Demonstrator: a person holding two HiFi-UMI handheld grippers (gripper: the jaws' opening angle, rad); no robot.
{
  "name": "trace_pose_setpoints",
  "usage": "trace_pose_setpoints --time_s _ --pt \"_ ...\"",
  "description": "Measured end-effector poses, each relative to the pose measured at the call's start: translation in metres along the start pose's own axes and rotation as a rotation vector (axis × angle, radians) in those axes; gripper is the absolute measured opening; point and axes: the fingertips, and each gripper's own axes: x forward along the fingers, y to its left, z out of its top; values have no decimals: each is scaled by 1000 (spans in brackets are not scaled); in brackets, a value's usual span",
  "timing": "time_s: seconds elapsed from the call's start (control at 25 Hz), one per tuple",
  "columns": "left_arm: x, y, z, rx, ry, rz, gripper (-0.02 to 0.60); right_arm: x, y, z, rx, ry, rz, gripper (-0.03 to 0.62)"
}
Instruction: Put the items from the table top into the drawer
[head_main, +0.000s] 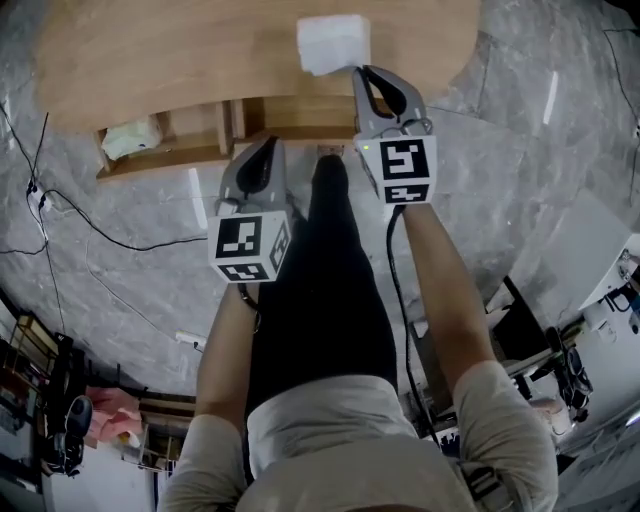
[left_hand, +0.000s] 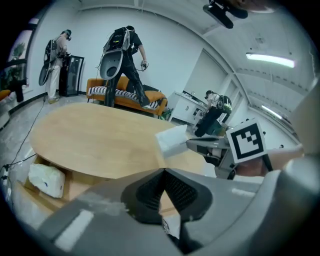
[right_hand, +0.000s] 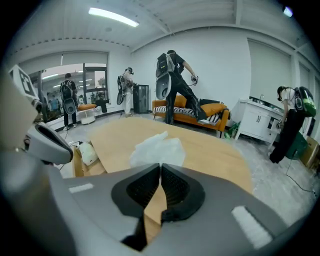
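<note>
A white plastic packet (head_main: 333, 42) hangs over the near edge of the wooden table (head_main: 180, 55), pinched at its lower corner by my right gripper (head_main: 360, 70), which is shut on it. The right gripper view shows that crumpled packet (right_hand: 157, 146) just beyond the closed jaws of the right gripper (right_hand: 160, 166). Below the table's edge an open wooden drawer (head_main: 165, 160) holds a white wrapped item (head_main: 130, 138). My left gripper (head_main: 270, 141) is to the drawer's right, shut, with nothing in it. The left gripper view shows the drawer item (left_hand: 46, 180) low at the left and the packet (left_hand: 172, 140).
The person's dark-trousered legs (head_main: 335, 290) stand right below the grippers. Black cables (head_main: 100, 235) trail over the grey floor on the left. Beyond the table several people with backpacks (left_hand: 122, 60) stand near an orange sofa (right_hand: 210, 112).
</note>
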Motion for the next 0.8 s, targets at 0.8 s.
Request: trace_pose_setpoints --time_s 0.8 --pt "-4 -45 -45 49 74 -63 20 -90 34 -98 159 117 -54 20"
